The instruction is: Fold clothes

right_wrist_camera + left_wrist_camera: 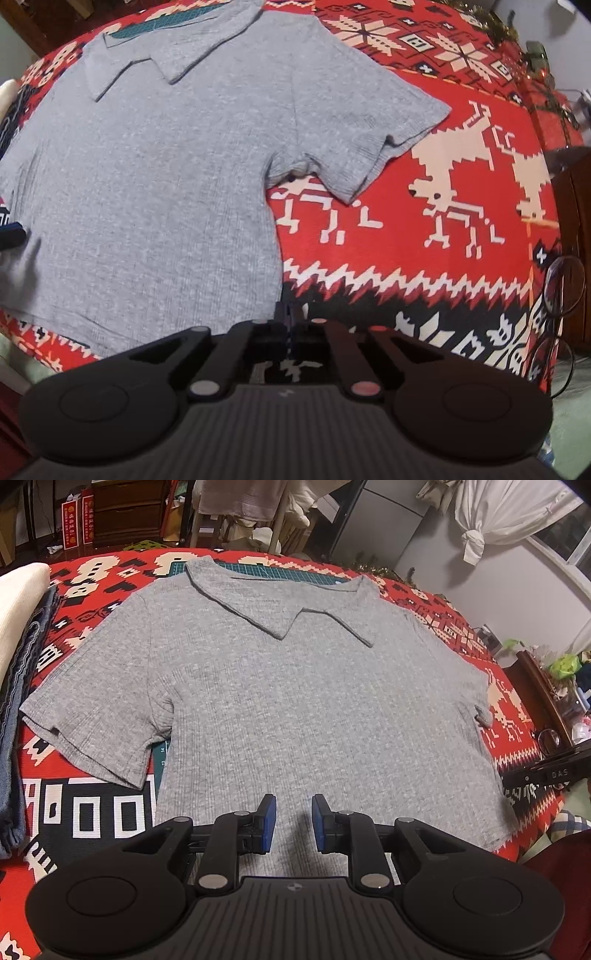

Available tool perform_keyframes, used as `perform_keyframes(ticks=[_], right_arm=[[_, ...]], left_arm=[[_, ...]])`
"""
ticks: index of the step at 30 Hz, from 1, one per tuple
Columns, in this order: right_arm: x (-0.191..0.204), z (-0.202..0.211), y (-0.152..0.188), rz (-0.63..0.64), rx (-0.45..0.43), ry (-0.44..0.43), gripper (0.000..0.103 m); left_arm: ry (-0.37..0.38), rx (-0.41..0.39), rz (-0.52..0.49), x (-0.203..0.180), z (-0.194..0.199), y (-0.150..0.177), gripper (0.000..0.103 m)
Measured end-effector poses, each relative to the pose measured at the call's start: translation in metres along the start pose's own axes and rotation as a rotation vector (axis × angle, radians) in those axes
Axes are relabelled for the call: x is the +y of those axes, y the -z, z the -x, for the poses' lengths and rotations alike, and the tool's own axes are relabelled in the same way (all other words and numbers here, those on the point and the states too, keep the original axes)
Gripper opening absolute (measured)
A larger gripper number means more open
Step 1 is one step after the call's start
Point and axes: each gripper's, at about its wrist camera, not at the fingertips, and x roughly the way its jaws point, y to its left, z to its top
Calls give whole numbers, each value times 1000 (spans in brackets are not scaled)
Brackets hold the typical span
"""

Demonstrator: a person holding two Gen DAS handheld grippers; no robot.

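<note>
A grey ribbed polo shirt (295, 701) lies flat, face up, on a red patterned blanket (92, 590), collar at the far side and both short sleeves spread out. My left gripper (293, 821) sits over the shirt's lower middle near the hem. Its blue pads (267, 823) stand a little apart with nothing between them. My right gripper (290, 314) has its fingers pressed together over the blanket, just beyond the shirt's (147, 184) near right corner. No cloth shows in its jaws. The right sleeve (369, 140) lies smooth on the reindeer pattern.
Folded jeans (18, 701) and a cream cloth (18, 602) are stacked at the blanket's left edge. A green cutting mat (273, 570) shows under the collar. Eyeglasses (563, 288) lie at the right edge, beside dark wooden furniture (543, 694).
</note>
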Motion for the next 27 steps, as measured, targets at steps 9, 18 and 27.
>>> perform_keyframes(ticks=[9, 18, 27], right_arm=[[-5, 8, 4, 5, 14, -66, 15], [-18, 11, -9, -34, 4, -61, 8], [-32, -2, -41, -335, -199, -135, 12]], left_arm=[[1, 7, -6, -2, -1, 1, 24], [1, 9, -2, 0, -3, 0, 24], [4, 0, 17, 3, 0, 0, 25]])
